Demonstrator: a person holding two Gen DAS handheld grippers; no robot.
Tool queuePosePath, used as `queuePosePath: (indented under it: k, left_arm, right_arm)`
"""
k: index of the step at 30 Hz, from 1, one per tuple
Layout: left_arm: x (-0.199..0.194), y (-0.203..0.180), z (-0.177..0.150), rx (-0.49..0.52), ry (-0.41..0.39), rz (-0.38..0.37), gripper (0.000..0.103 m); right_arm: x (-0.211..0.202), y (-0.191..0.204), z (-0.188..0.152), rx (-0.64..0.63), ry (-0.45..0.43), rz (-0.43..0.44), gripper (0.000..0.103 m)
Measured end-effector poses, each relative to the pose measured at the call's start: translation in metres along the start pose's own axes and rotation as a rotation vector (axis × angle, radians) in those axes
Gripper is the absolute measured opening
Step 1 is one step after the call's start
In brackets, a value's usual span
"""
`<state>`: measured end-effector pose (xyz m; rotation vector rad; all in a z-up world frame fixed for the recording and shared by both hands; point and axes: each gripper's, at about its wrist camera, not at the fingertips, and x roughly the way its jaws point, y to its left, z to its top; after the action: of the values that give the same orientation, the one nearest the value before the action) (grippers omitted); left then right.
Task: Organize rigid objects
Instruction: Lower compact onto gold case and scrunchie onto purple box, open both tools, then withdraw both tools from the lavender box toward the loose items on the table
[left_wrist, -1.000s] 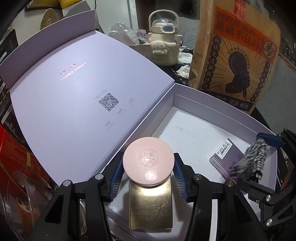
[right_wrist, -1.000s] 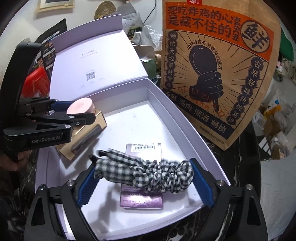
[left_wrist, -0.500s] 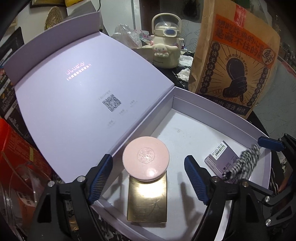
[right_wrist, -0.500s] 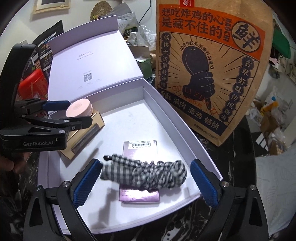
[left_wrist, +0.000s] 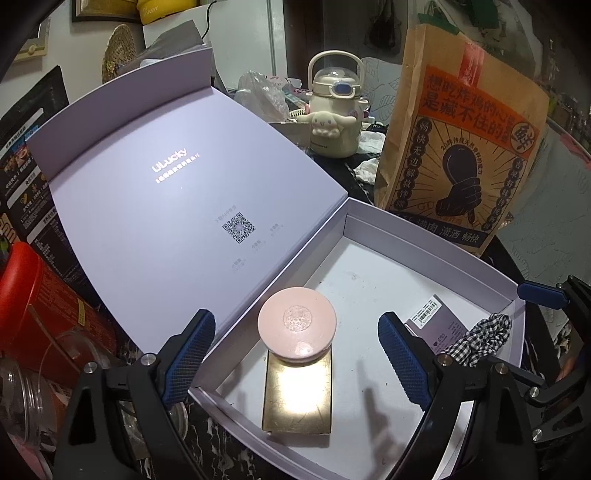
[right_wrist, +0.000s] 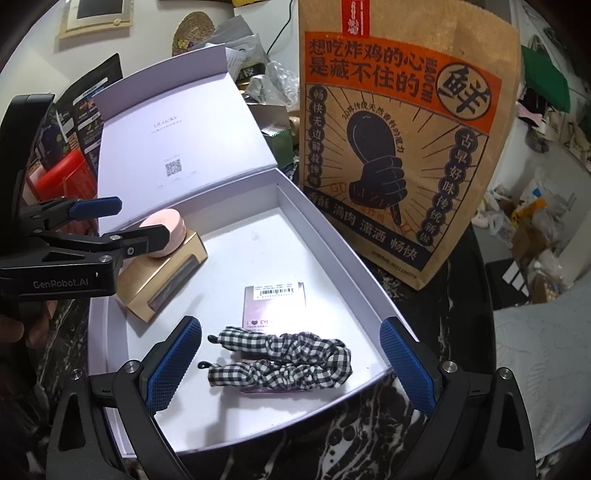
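Pink compact (left_wrist: 296, 324) rests on gold box (left_wrist: 297, 395) between spread jaws.

A tall brown paper bag (right_wrist: 399, 147) printed in orange and black with a clenched fist stands on the dark marbled counter (right_wrist: 369, 439). Behind it sit a cream cartoon-dog water bottle (left_wrist: 334, 110), a red tin (left_wrist: 44, 306) and a round woven mat (left_wrist: 116, 55) on the wall.

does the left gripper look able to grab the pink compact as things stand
Probably yes. The left gripper is open, and the pink compact sits atop the gold box right between its fingers, uncovered. The scrunchie and the right gripper are off to the side.
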<state>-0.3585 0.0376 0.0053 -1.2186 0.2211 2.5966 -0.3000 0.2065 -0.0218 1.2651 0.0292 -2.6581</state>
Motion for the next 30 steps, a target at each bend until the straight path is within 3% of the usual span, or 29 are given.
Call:
queuePosePath:
  k: [30]
  left_arm:
    - [-0.087, -0.009, -0.002, 0.007, -0.137, 0.012, 0.091]
  right_arm:
    - [-0.085, 0.016, -0.003, 0.007, -0.158, -0.045, 0.099]
